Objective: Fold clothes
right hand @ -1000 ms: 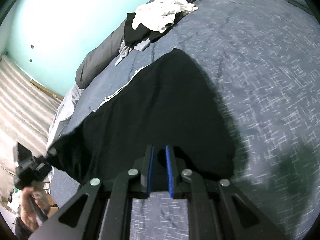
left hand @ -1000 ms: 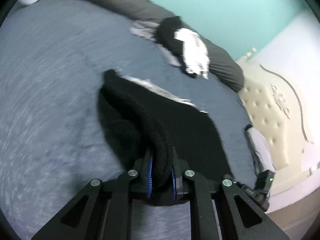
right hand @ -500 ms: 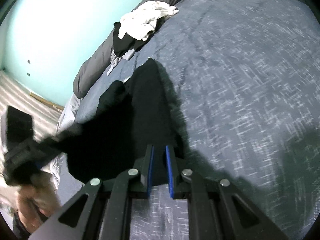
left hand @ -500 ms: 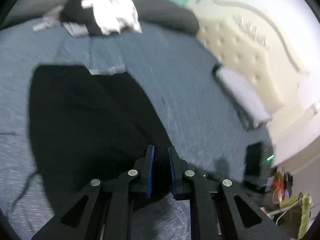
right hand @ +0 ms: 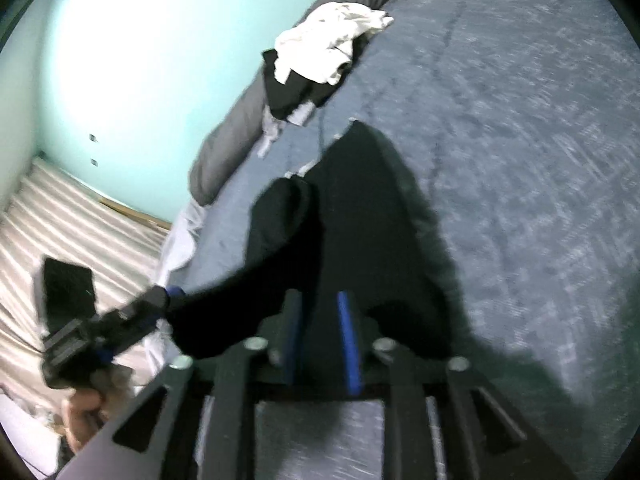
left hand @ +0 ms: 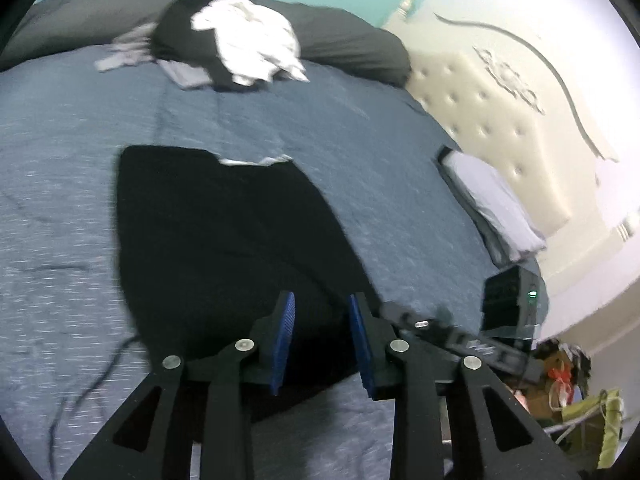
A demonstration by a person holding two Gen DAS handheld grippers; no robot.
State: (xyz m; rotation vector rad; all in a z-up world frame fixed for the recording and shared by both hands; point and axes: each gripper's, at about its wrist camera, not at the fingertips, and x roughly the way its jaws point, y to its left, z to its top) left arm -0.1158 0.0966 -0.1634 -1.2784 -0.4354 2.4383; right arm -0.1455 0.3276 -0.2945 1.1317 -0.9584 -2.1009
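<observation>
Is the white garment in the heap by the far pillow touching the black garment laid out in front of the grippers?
Apart. The left wrist view shows bare blue bedspread between the white garment and the black garment.

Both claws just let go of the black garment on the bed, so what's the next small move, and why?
Probably draw both claws back off the black garment. The left claw and right claw have just been opening, with cloth still lying between their pads; the garment lies folded on the blue bedspread. Backing out level should avoid dragging the fold open.
</observation>
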